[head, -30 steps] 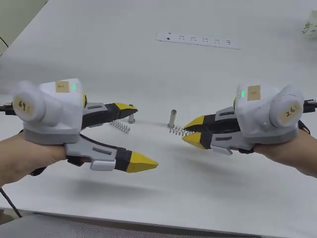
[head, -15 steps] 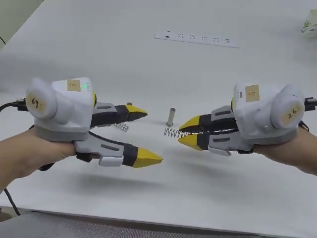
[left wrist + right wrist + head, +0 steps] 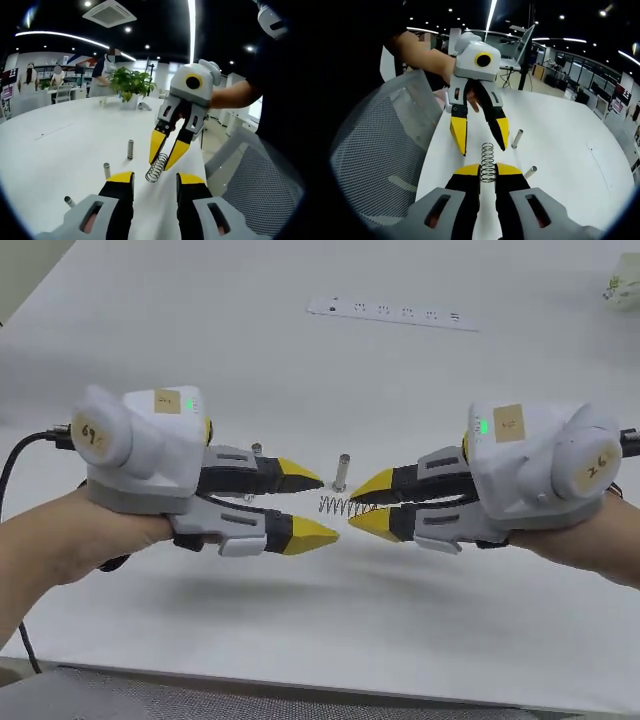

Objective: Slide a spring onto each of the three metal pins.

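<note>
Three pins are standing on the bench (image 3: pixel 420 380): near pin (image 3: pixel 69 201), middle pin (image 3: pixel 106 170), far pin (image 3: pixel 130 149), the last seemingly wearing a coil already. One spring (image 3: pixel 335 505) is hovering above the bench, pinched at one end by the right gripper (image 3: pixel 368 505). The left gripper (image 3: pixel 154 177) is spread, tips just beside the free end. We are judging this a handover: closing gently, not crushing coils, before the right lets go.

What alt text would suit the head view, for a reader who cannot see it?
Two hand-held grippers face each other over a white table: the right gripper grips a small spring by one end, its free end pointing toward the open jaws of the left gripper. A metal pin stands just behind; a power strip lies farther back.
</note>
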